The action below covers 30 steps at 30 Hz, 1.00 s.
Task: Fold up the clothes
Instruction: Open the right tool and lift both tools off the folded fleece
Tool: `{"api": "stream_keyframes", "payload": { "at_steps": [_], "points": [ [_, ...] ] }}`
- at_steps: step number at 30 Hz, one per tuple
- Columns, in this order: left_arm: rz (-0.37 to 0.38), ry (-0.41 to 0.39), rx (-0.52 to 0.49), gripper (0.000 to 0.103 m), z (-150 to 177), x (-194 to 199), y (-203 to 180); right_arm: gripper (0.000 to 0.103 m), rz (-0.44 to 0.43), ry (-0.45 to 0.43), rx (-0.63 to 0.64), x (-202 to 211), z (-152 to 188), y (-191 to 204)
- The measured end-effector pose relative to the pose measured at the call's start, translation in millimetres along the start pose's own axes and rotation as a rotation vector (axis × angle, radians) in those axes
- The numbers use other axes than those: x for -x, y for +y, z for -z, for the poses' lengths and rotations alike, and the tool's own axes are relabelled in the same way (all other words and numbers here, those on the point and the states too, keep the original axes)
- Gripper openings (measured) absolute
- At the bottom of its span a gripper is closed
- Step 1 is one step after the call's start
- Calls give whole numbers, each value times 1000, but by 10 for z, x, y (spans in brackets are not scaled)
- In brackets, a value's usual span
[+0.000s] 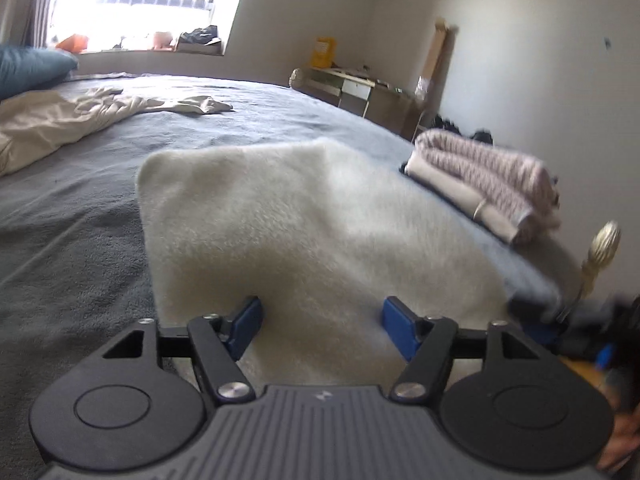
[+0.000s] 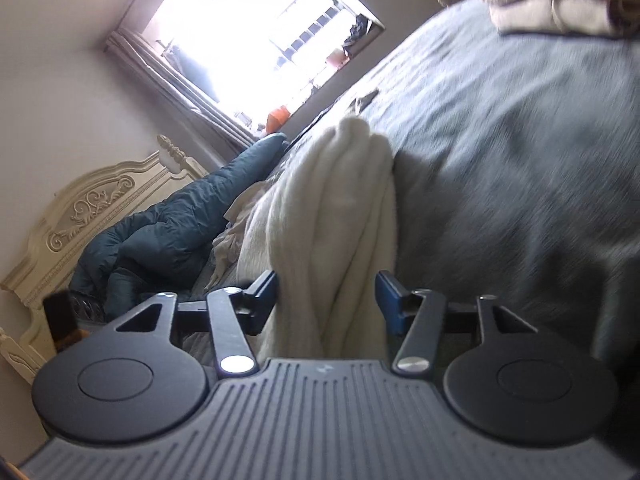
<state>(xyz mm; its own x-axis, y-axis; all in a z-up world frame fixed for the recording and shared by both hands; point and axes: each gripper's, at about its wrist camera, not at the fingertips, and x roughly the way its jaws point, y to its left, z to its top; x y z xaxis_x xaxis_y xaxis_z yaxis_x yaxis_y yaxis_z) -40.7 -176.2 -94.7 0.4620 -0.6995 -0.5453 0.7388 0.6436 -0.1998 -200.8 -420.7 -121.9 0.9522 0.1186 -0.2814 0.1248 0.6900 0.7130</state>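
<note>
A white fuzzy garment lies folded on the grey bed cover. In the left wrist view my left gripper is open at its near edge, and the cloth runs between the two blue fingers. The right wrist view is tilted. There the same white garment shows as stacked folds, and its near end fills the gap of my right gripper, whose jaws stand wide apart. The grey bed cover spreads to the right of it.
A crumpled cream garment lies far left by a teal quilt. A folded pink-striped stack sits near the bed's right edge by a bedpost finial. Beyond are a desk and a carved headboard.
</note>
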Motion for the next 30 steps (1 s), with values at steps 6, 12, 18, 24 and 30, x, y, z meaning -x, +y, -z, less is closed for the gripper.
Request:
{"api": "stream_keyframes", "payload": {
  "at_steps": [6,12,18,24,30],
  "points": [
    [0,5,13,73,12,-10,-12,59,8,-28,-2,-112,-250,-65],
    [18,-4,30,75,43,-22,36,63,-18,-33,20,-395,-497,-34],
    [47,-22,27,77,97,-10,84,66,-45,5,121,-777,-642,151],
    [72,-21,31,80,107,-31,105,68,65,81,193,-1032,-572,27],
    [66,-20,28,82,116,-31,77,68,19,37,167,-1123,-822,28]
  ]
}}
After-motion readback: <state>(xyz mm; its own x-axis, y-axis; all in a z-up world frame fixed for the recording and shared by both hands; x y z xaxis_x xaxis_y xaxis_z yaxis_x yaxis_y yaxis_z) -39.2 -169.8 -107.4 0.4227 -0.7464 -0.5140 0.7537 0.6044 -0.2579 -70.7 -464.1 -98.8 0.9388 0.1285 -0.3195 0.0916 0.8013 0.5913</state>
